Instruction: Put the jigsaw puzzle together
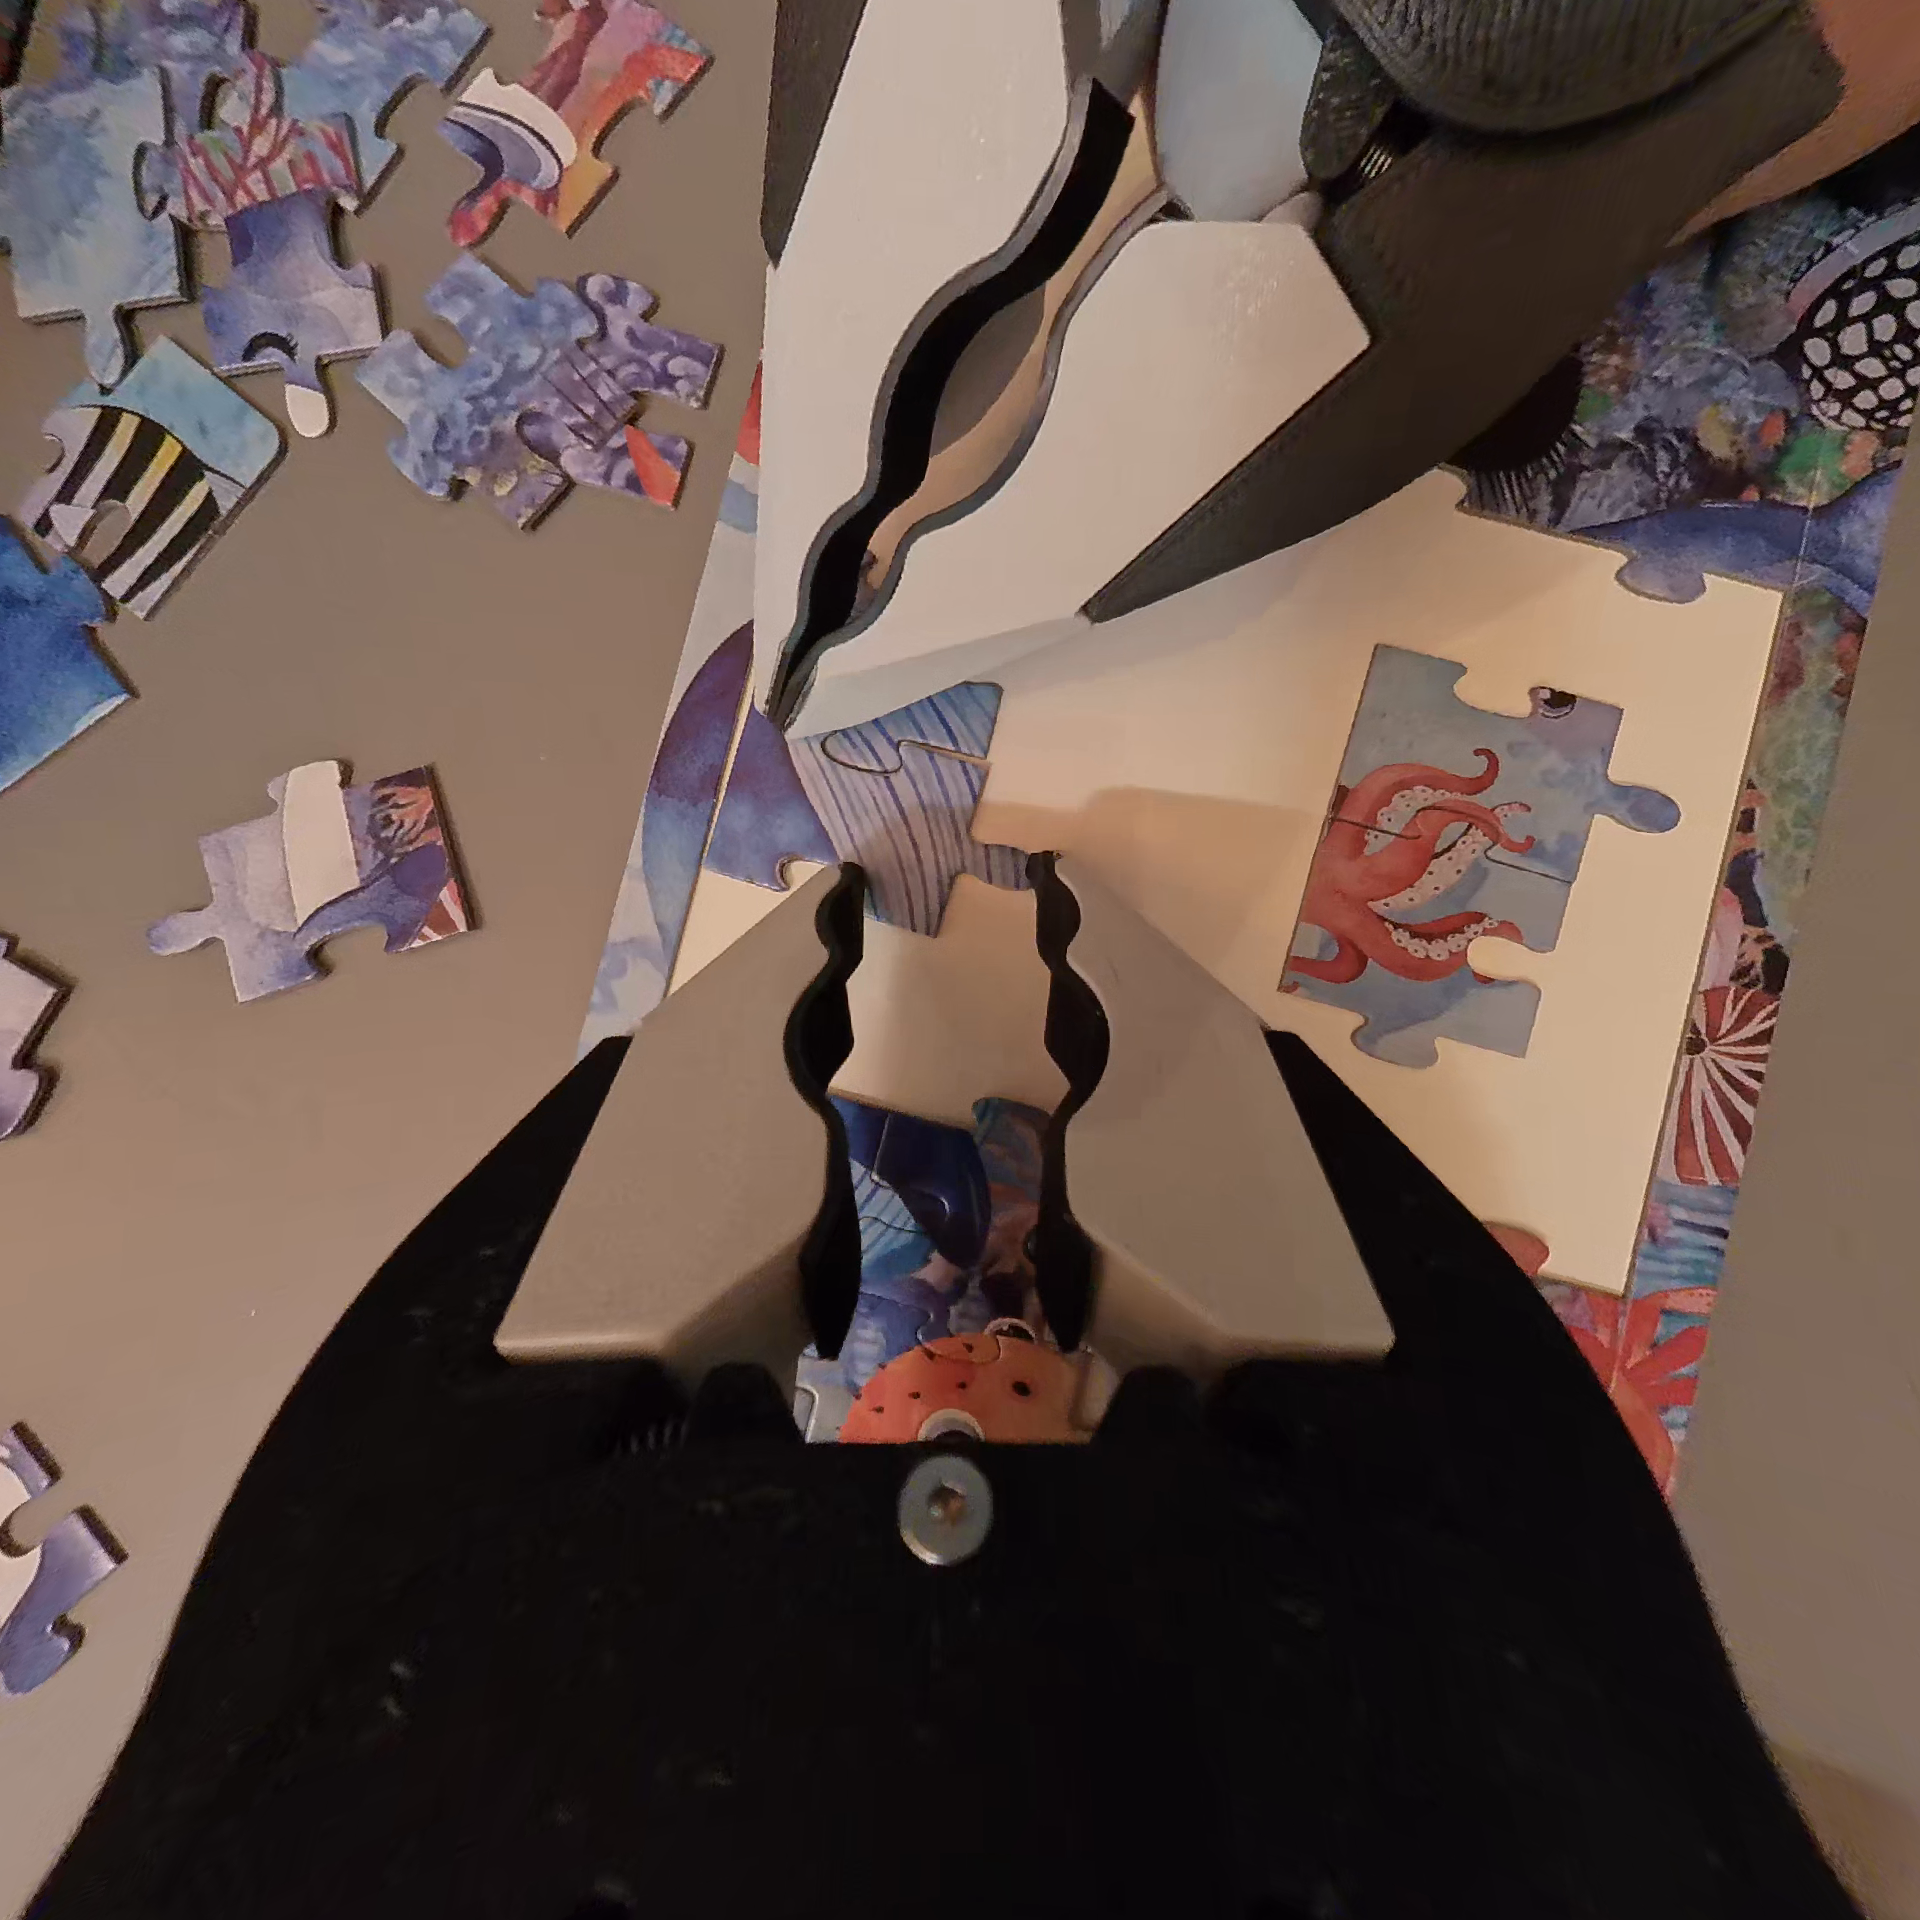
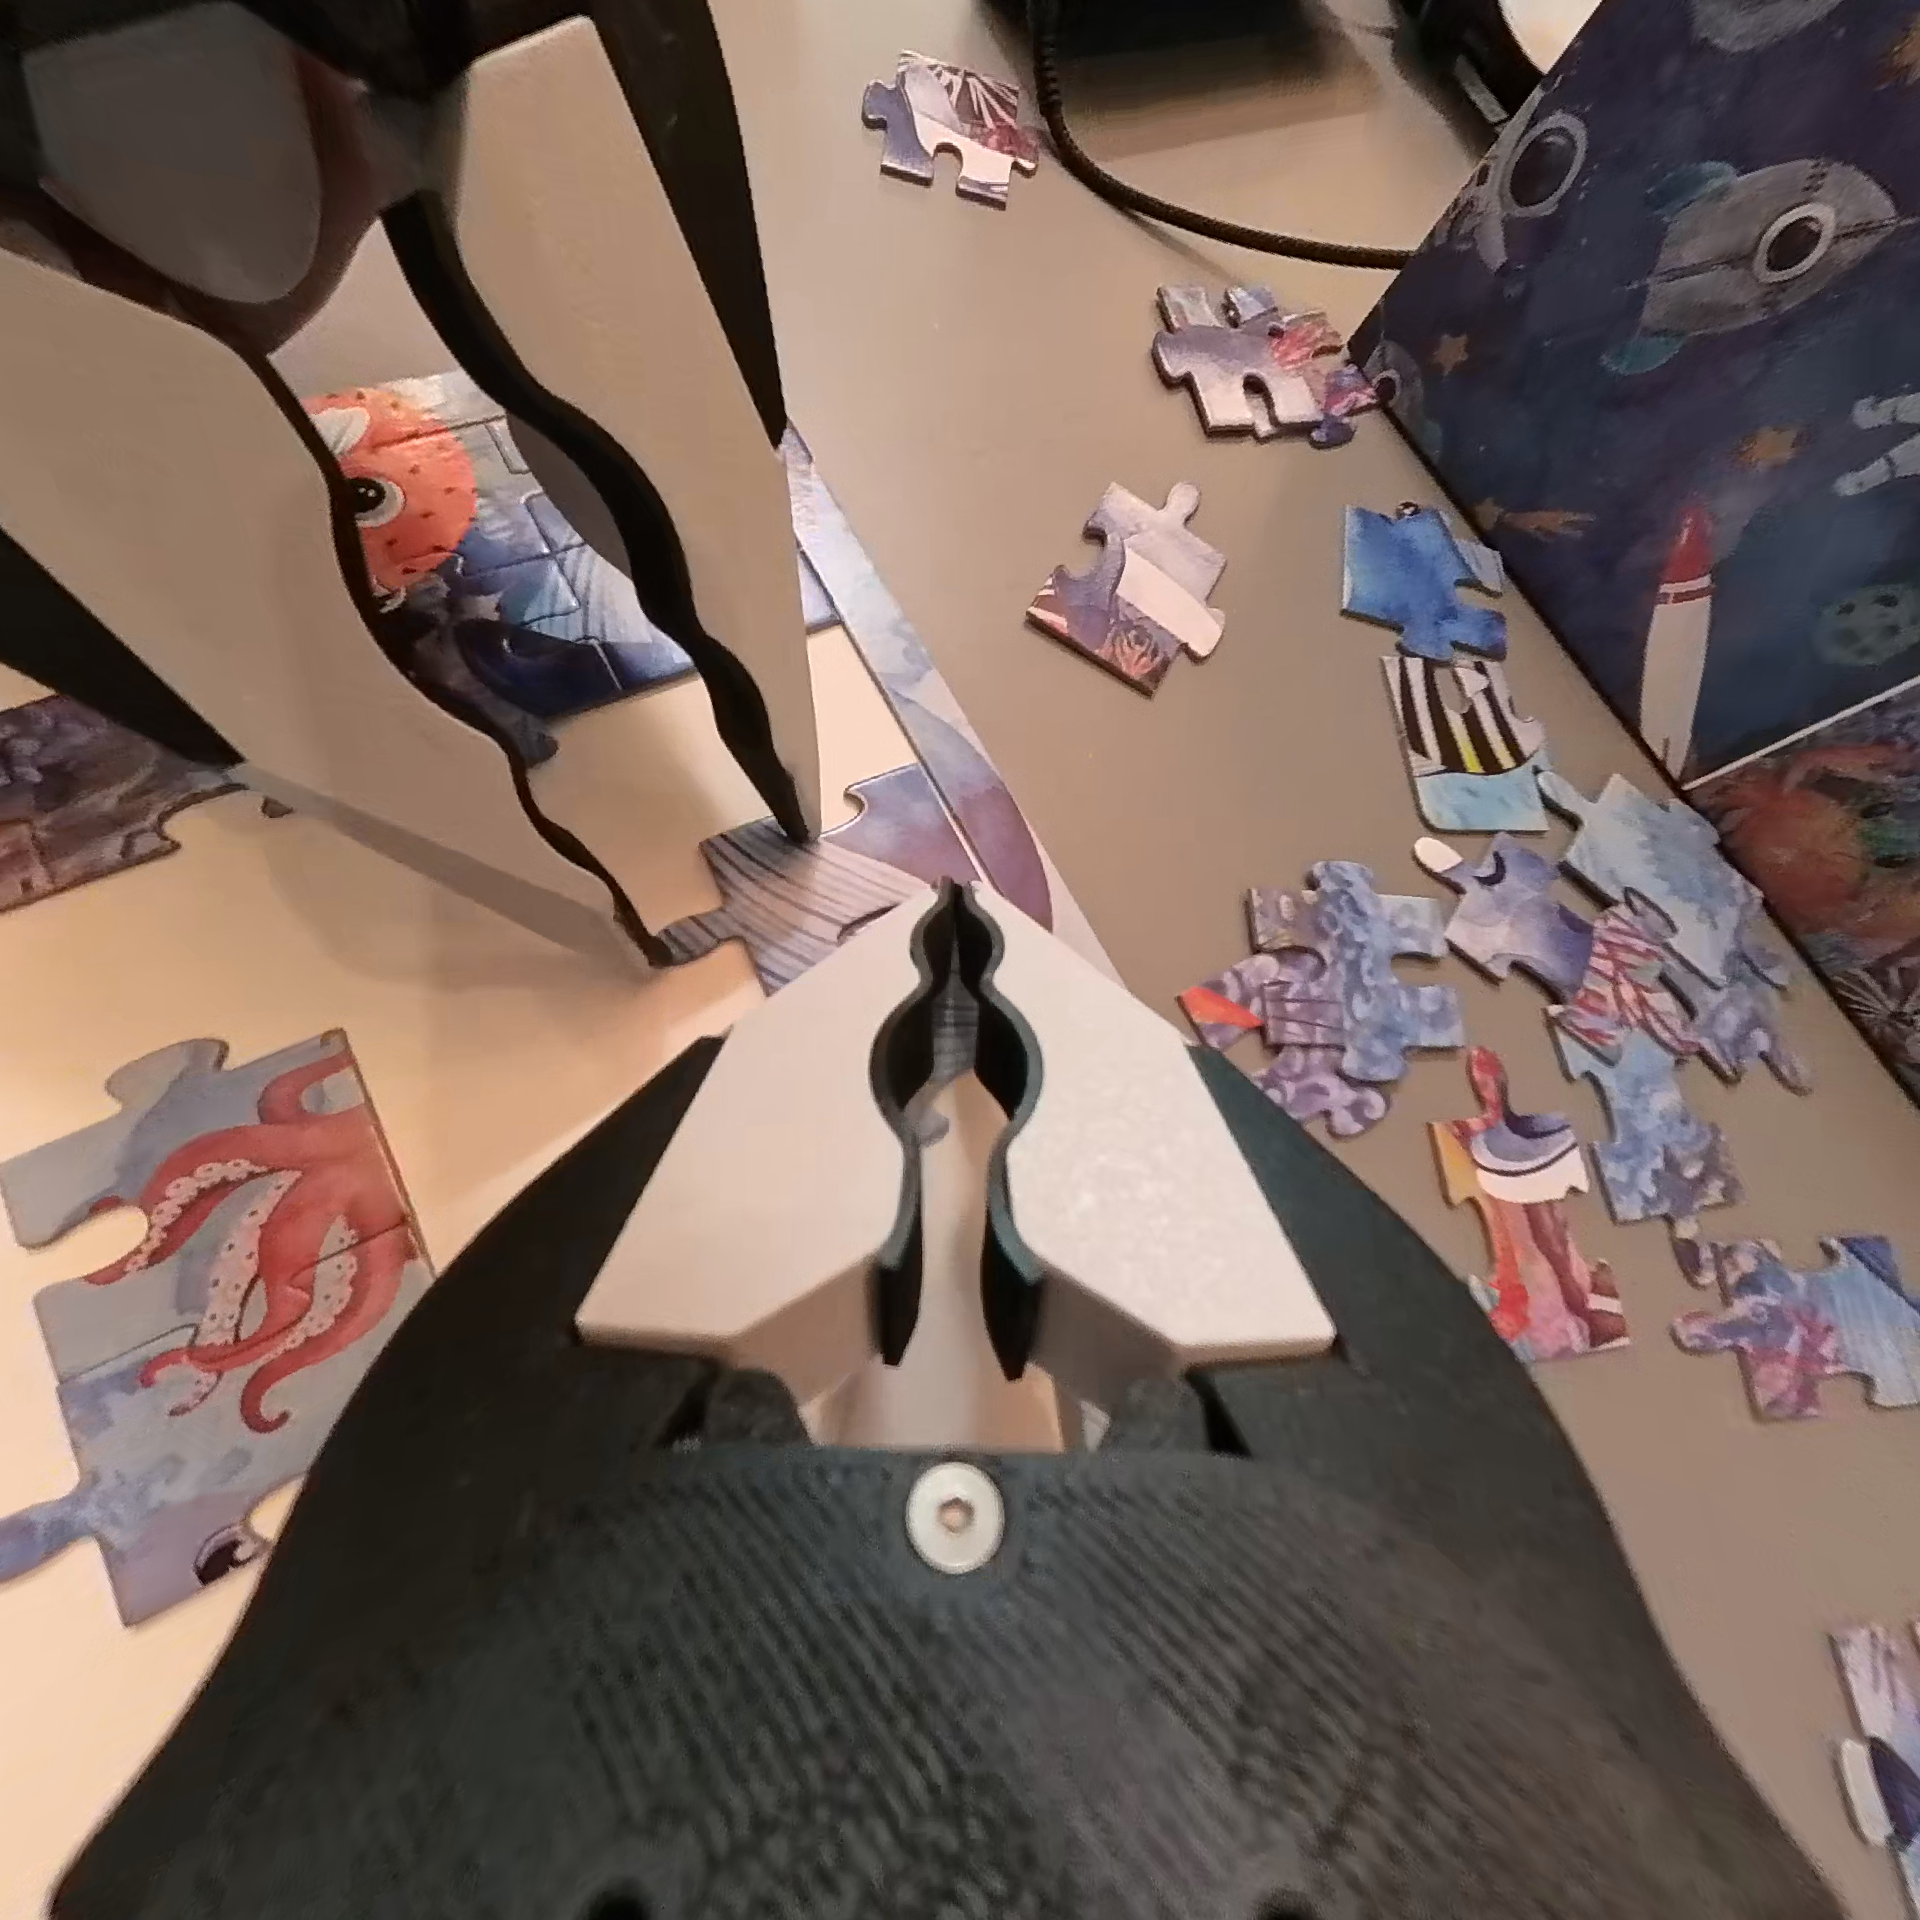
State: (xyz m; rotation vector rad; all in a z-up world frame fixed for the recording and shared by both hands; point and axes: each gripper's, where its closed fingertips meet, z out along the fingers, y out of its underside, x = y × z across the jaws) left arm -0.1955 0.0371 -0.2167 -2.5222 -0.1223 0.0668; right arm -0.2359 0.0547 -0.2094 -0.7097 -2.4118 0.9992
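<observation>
Blue striped puzzle pieces (image 1: 904, 800) lie joined on the cream puzzle board (image 1: 1195, 748), against its picture frame edge. My left gripper (image 1: 945, 868) is open, with its two fingertips down on either side of the near striped piece. My right gripper (image 2: 951, 899) is shut and empty, and its tip rests at the far edge of the striped pieces (image 2: 821, 894). In the right wrist view the left gripper (image 2: 727, 891) stands open over them. Joined red octopus pieces (image 1: 1444, 862) lie alone on the board. An orange pufferfish section (image 2: 416, 468) is assembled at the board's end.
Several loose pieces (image 1: 312, 883) lie scattered on the grey table beside the board; they also show in the right wrist view (image 2: 1340, 997). A dark blue puzzle box (image 2: 1662, 364) stands beyond them. A black cable (image 2: 1195, 208) runs across the table's far end. The gap from one gripper's tips to the other's is roughly 5 cm. It is some 10 cm from my left tips to the orange pufferfish section (image 2: 416, 468).
</observation>
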